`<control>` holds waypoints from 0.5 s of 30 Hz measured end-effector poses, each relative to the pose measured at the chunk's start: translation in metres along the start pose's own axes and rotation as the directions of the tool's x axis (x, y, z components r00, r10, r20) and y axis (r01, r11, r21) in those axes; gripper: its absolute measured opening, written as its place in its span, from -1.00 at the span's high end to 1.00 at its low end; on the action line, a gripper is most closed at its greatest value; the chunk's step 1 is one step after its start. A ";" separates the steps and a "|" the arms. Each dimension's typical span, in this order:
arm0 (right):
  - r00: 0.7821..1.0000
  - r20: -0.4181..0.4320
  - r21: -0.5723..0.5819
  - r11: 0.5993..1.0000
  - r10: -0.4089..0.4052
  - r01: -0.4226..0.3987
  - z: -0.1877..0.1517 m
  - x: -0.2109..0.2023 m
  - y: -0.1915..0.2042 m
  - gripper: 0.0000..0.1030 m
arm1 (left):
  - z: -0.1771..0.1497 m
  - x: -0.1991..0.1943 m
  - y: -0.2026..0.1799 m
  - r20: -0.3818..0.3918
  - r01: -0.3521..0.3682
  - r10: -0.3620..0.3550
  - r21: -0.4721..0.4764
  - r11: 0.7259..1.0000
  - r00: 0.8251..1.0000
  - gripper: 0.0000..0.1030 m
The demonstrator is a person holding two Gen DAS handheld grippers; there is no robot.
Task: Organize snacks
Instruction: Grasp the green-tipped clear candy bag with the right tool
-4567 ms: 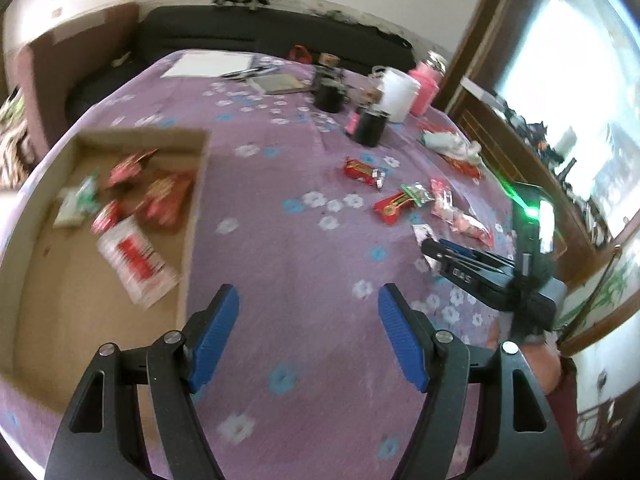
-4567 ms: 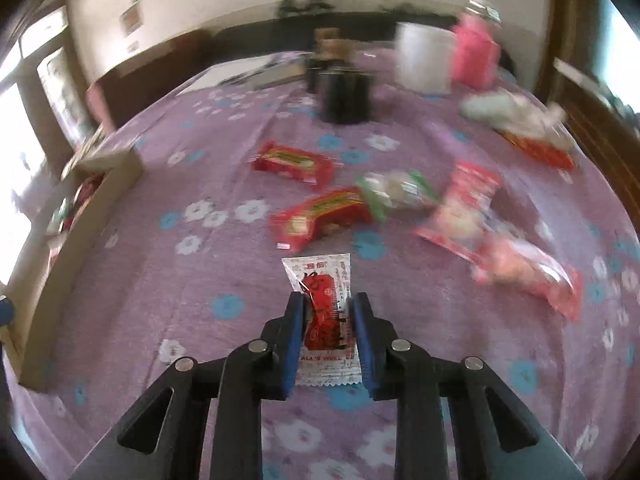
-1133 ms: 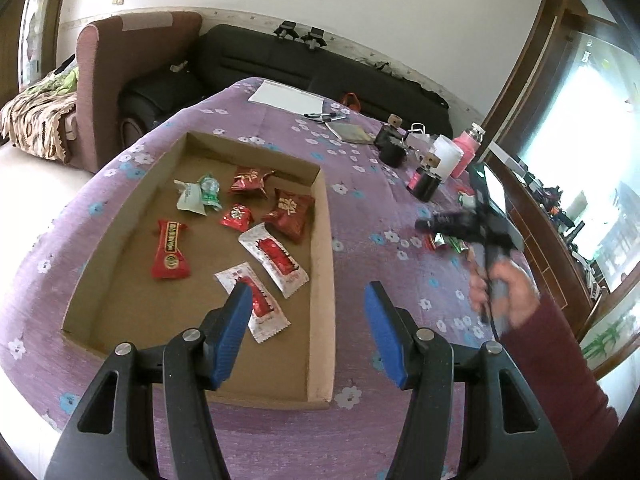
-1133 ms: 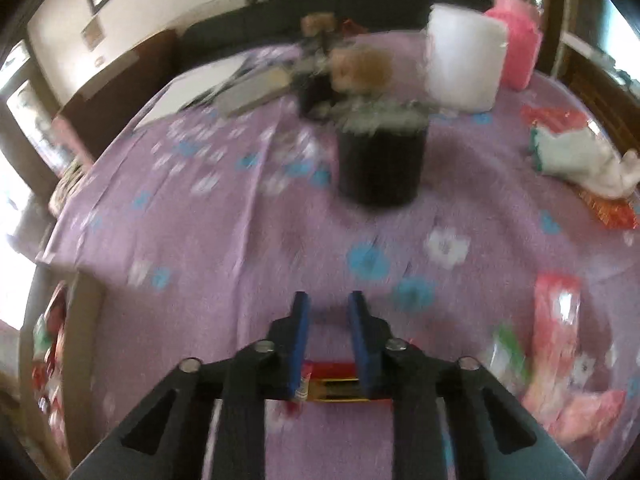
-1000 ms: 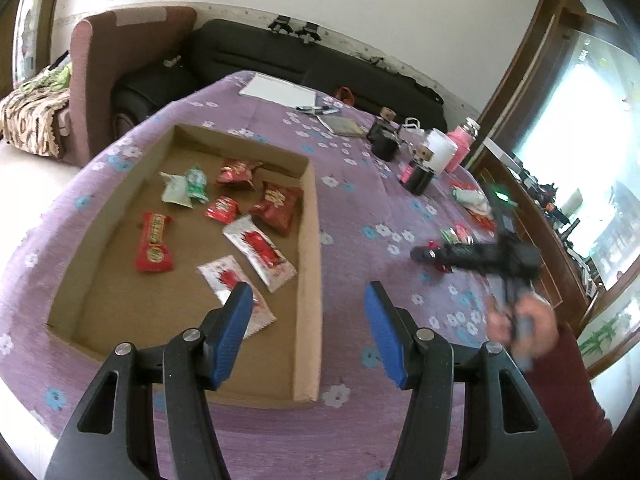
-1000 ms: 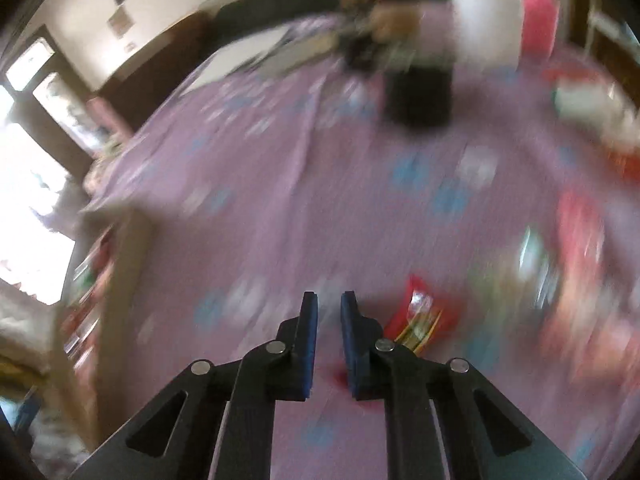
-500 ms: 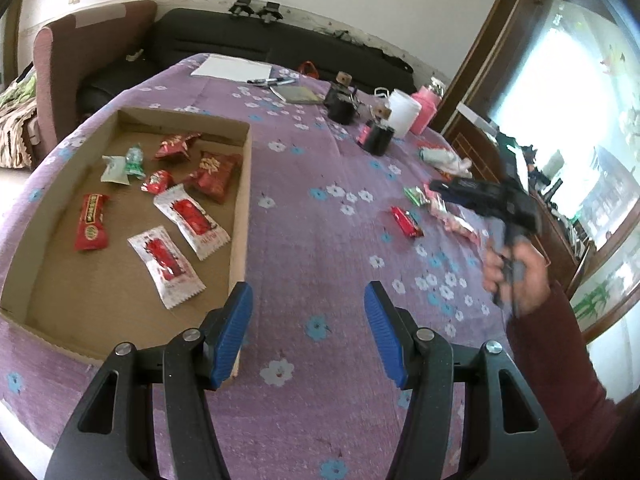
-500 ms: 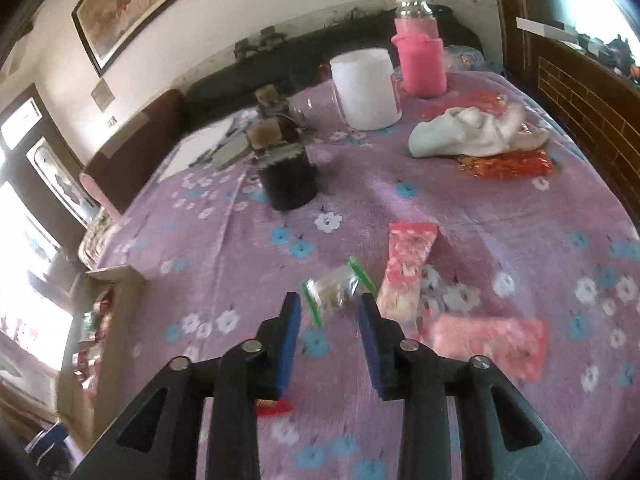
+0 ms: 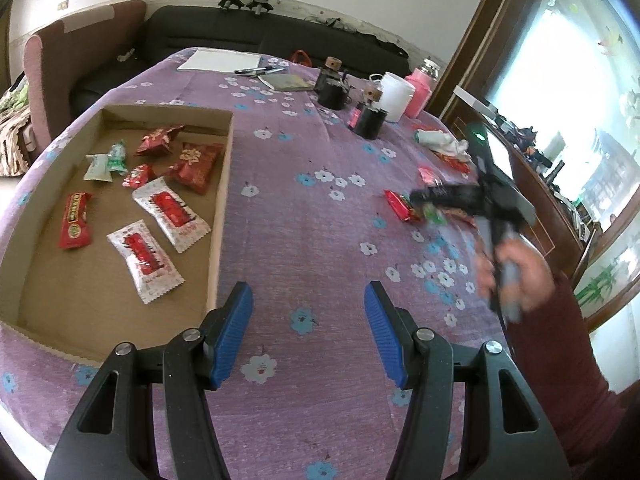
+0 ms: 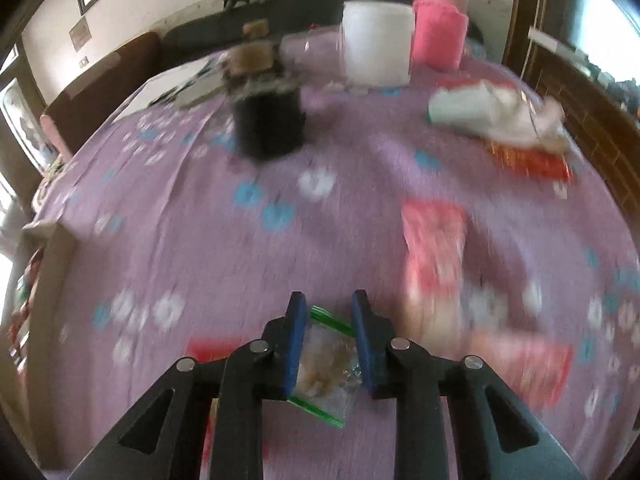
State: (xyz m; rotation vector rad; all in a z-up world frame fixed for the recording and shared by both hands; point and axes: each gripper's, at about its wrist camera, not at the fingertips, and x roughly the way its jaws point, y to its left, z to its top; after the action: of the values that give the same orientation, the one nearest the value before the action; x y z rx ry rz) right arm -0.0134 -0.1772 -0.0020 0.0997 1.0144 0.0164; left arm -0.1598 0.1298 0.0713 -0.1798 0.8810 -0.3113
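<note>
- While it hangs level above the bench's near edge, the left claw (image 9: 306,332) gapes wide, empty.
- The right claw (image 10: 328,344), tilted down near the right edge, narrowly straddles a green-edged clear snack bag (image 10: 326,364); grip unclear.
- The cardboard tray (image 9: 222,208) holds packets by the left edge.

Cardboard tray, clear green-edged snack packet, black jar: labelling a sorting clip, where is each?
Brown cardboard tray (image 9: 222,196), left wrist view, right wall.
Clear green-edged snack packet (image 10: 326,364), right wrist view, middle.
Black jar (image 10: 266,120), right wrist view, body.
</note>
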 end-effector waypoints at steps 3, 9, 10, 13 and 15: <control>0.997 -0.050 0.006 0.998 0.060 -0.060 -0.035 -0.025 -0.005 0.50 | 0.001 0.008 -0.009 -0.018 0.009 -0.009 0.021 1.000 1.000 -0.11; 0.978 0.059 0.080 0.976 0.201 -0.205 -0.078 -0.074 -0.040 -0.07 | 0.013 0.032 -0.037 -0.071 0.039 -0.036 0.051 0.998 0.997 -0.10; 0.981 0.095 0.086 0.981 0.168 -0.176 -0.082 -0.080 -0.045 -0.20 | 0.017 0.036 -0.043 -0.074 0.034 -0.030 0.055 0.998 0.997 -0.10; 0.977 0.130 0.104 0.978 0.167 -0.181 -0.096 -0.085 -0.052 -0.31 | 0.033 0.050 -0.057 -0.074 0.036 -0.032 0.049 0.998 0.997 -0.10; 0.971 0.111 0.079 0.972 0.210 -0.220 -0.102 -0.081 -0.049 -0.30 | 0.044 0.064 -0.064 -0.079 0.037 -0.034 0.037 0.999 0.996 -0.10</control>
State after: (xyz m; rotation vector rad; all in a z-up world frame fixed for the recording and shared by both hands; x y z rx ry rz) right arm -0.1443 -0.2228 0.0087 0.2905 0.8984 0.1622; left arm -0.0997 0.0487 0.0706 -0.1486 0.9494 -0.3697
